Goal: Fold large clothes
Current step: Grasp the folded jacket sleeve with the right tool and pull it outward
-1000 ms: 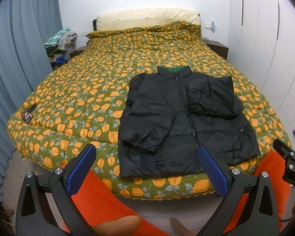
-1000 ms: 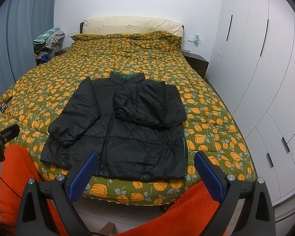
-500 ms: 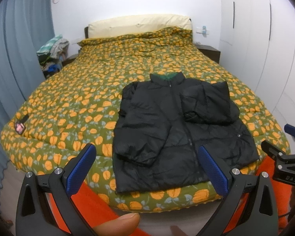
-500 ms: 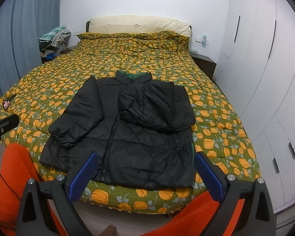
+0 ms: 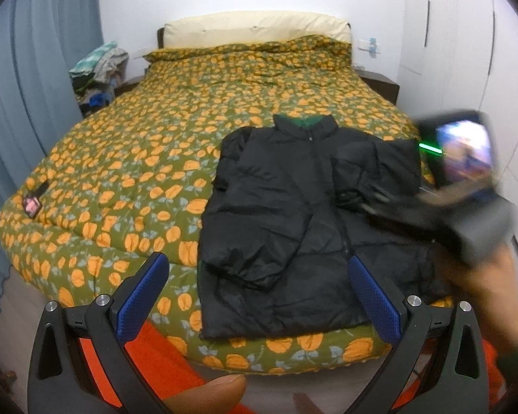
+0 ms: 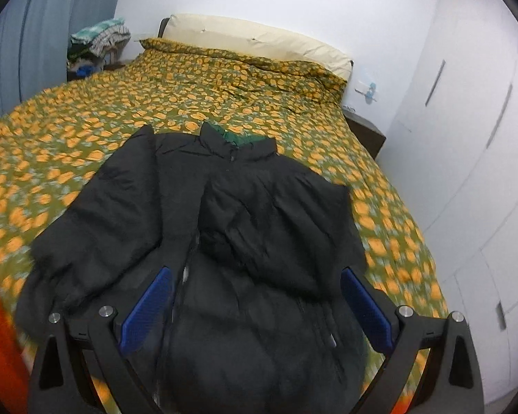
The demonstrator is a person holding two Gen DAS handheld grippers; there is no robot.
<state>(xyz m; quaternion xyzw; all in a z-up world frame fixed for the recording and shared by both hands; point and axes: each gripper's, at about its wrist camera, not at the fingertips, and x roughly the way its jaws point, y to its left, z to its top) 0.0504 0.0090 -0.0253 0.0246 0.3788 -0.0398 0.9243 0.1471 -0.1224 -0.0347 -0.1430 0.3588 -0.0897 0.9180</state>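
My right gripper [image 6: 255,307] hovered spread over the black jacket [image 5: 304,214] lying flat near the bed's [image 5: 127,158] foot, one sleeve folded in; left gripper [image 5: 255,293] spread too. Next, I judged: pinch the other sleeve.

Even, soft indoor light with no glare; fisheye bending and dark corners. Motion blur smears the bedspread [image 6: 51,186] beside the right gripper [image 6: 255,307].

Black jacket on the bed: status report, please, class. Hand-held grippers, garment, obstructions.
Left hand-held gripper open, empty. Right hand-held gripper open, low over black jacket. Jacket flat on floral quilt, both sleeves folded in. Nothing in the way.
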